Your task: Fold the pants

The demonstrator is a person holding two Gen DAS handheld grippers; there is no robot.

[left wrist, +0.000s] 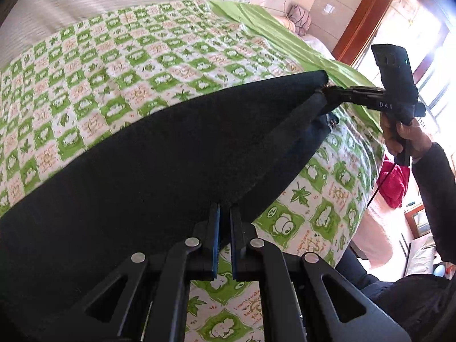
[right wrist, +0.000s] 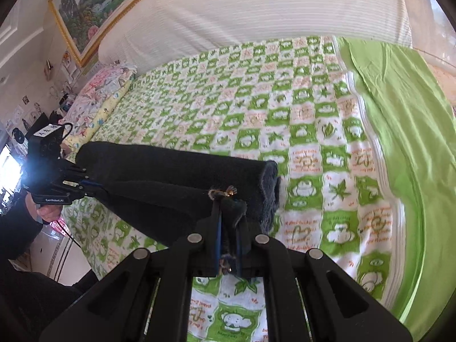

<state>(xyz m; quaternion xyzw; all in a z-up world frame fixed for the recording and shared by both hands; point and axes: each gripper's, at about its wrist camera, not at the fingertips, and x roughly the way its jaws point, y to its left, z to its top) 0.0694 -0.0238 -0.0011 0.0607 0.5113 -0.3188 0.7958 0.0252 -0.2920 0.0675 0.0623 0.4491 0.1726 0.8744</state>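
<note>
Above the bed, the black pants (left wrist: pixel 159 154) hang stretched between the two tools, lifted clear of the bedcover along the held edge. The left hand-held gripper (left wrist: pixel 225 216) has its jaws together, clamped on one end of that edge; the blue-lined fingers (left wrist: pixel 215 242) pinch the cloth at their tips. The right hand-held gripper (right wrist: pixel 229 216) is likewise closed on the pants (right wrist: pixel 159 182), gripping a bunched corner where a small metal fitting (right wrist: pixel 230 190) shows just above the jaws. Seen from the right wrist, the fabric is doubled over, with a rolled fold and fuzzy inner lining at its right end, low over the bedcover. Below lies the bedcover (left wrist: pixel 119 65), a green-and-white check with cartoon prints, on the bed. A plain green sheet (right wrist: pixel 399 131) borders it on one side, and a white striped cover (right wrist: pixel 256 14) lies beyond. A framed picture (right wrist: pixel 94 2) hangs on the wall behind.
</note>
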